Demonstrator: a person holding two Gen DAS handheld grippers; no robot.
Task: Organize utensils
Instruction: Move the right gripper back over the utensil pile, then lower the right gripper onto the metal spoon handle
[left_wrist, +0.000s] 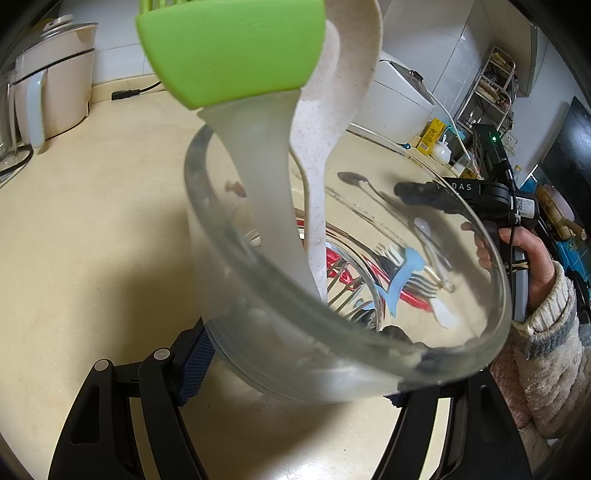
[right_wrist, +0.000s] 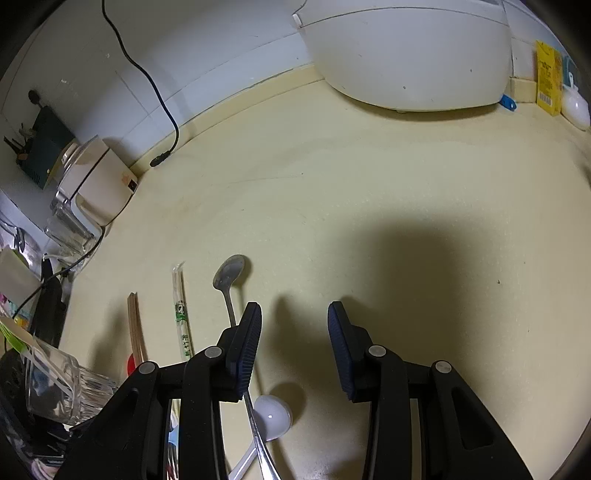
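Utensils are split between a clear glass jar (left_wrist: 343, 302) and the cream desk (right_wrist: 369, 192). The left hand-held gripper (left_wrist: 306, 373) is clenched around the jar's lower wall, its blue pads pressed on either side, holding the jar tilted above the desk. Inside the jar stand a green-headed silicone spatula (left_wrist: 236, 55) and a speckled white rice paddle (left_wrist: 332, 122), both leaning out over the rim.

The right hand-held gripper (right_wrist: 293, 332) is released, its fingers spread wide apart with nothing between them, hovering low over the desk. Just beside its left finger lies a metal spoon (right_wrist: 231, 275), bowl pointing away. Further left lie wrapped chopsticks (right_wrist: 181, 314) and wooden chopsticks (right_wrist: 136, 328). A white ceramic spoon (right_wrist: 273, 415) rests near the gripper's base. A white rice cooker (right_wrist: 406, 51) sits against the wall.
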